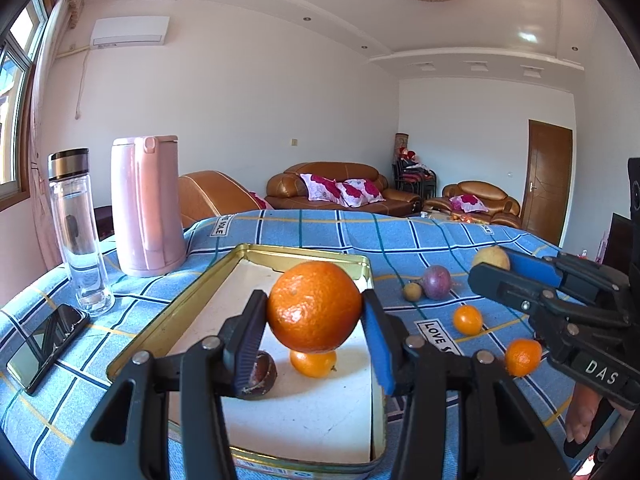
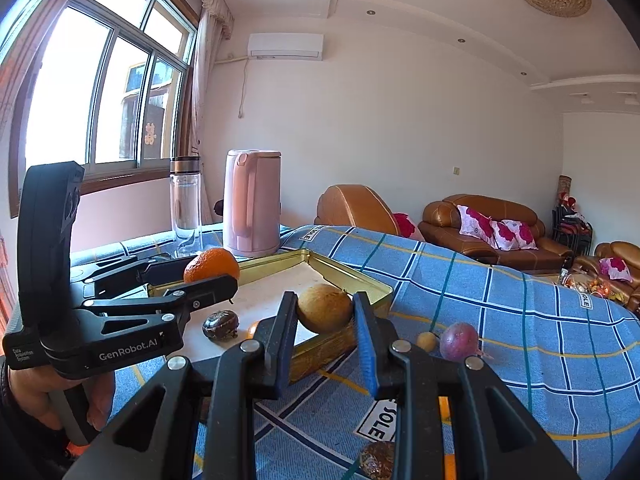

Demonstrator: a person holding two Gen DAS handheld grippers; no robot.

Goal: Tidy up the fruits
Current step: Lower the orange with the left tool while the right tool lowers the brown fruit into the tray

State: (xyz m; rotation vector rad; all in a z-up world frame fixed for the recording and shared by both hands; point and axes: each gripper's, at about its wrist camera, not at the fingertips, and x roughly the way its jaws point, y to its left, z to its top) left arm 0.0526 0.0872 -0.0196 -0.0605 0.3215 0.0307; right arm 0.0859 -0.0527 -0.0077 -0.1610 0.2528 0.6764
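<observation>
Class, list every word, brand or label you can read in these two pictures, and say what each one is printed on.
"DAS": on the right gripper.
"GenRobot.AI": on the left gripper; the small white print beside it is too small to read.
"LOVE S", cut off: white patch on the tablecloth.
"SOLE": another tablecloth patch.
Red sign on the window: unreadable.
Print on the tin front wall: too blurred.

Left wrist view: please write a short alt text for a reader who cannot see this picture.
The left gripper holds a large orange above an open gold tin tray that already contains a small orange fruit and a dark brown fruit. At right, the right gripper holds a yellowish fruit over a blue checked cloth.
</observation>
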